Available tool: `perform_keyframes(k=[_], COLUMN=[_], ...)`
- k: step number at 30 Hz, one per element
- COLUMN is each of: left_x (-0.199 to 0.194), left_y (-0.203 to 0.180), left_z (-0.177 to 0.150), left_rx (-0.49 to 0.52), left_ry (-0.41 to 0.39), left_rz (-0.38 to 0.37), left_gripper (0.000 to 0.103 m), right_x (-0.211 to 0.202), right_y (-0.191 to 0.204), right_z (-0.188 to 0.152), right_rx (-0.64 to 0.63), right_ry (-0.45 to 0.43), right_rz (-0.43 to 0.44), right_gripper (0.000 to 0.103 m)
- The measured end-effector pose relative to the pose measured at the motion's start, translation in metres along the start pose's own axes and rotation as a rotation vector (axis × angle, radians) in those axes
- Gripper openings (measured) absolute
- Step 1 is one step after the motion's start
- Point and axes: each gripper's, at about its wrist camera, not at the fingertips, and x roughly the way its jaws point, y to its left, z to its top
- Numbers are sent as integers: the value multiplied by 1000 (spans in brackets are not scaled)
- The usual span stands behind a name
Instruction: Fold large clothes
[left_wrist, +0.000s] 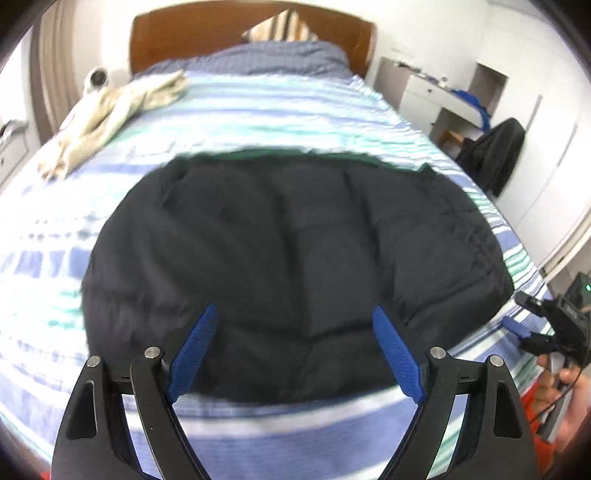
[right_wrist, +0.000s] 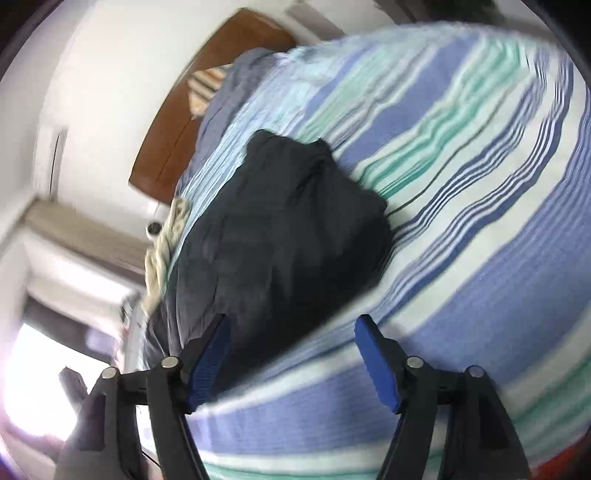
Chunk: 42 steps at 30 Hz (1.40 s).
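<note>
left gripper (left_wrist: 295, 347) level, agape | right gripper (right_wrist: 291, 350) rolled, agape | over garment (left_wrist: 295, 236)

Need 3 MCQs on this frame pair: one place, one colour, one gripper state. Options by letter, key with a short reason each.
1. Where does the cream garment lie on the bed?
A. on top of the dark jacket
B. apart from it, toward the headboard on the left of the left wrist view
C. between the left gripper's fingers

2. What colour is the large folded jacket?
A. red
B. cream
C. dark navy, nearly black

3. How does the left gripper stand?
A. open, holding nothing
B. shut on the jacket
C. shut on the cream garment

Key: 1 B, striped sheet shows between it and the jacket, near the wooden headboard. 2 C, it reads dark in both views. 3 A, its blue pads are wide apart with no cloth pinched; the right gripper is open too.
</note>
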Motion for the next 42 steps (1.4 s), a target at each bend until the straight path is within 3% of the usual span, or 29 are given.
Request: perform_keyframes(k=[4, 7, 15, 16, 17, 18, 19, 22, 25, 30, 35, 38, 42], left_x=[36, 81, 89, 89, 88, 86, 84, 72, 39, -27, -64, -70, -69], left_y=[-27, -29, -26, -26, -25, -24, -23, -19, -16, -25, -74, -99, -132], left_z=[4, -1, -13, -13, -11, -10, -9, 2, 31, 110, 158, 160, 156], left_rx=[92, 89, 140, 141, 141, 145, 153, 183, 189, 209, 390, 490, 607], left_ry=[31, 118, 101, 105, 113, 123, 133, 163, 109, 41, 95, 149, 199], left_rz=[16, 65, 78, 74, 68, 64, 65, 70, 44, -154, -319, -329, -254], left_gripper=[88, 91, 94, 94, 94, 94, 94, 90, 86, 92, 95, 95, 95], right_x=[16, 31, 62, 61, 57, 51, 44, 19, 2, -5, -5, -8, 0], right_y=[-3, -9, -8, -2, 6, 12, 24, 65, 111, 173, 223, 239, 263], right_z=[11, 20, 39, 39, 37, 35, 32, 21, 4, -29, -65, -80, -106], right_rx=[63, 111, 102, 73, 43, 18, -25, -209, -424, -680, -913, -1005, -1155], right_ry=[0, -11, -75, -82, -106, -130, -156, -214, -251, -293, -310, -306, -288], right_rz=[36, 38, 60, 48, 32, 30, 31, 24, 15, 3, -26, -30, -34], right_gripper=[72, 72, 70, 60, 40, 29, 26, 25, 25, 25, 25, 25, 25])
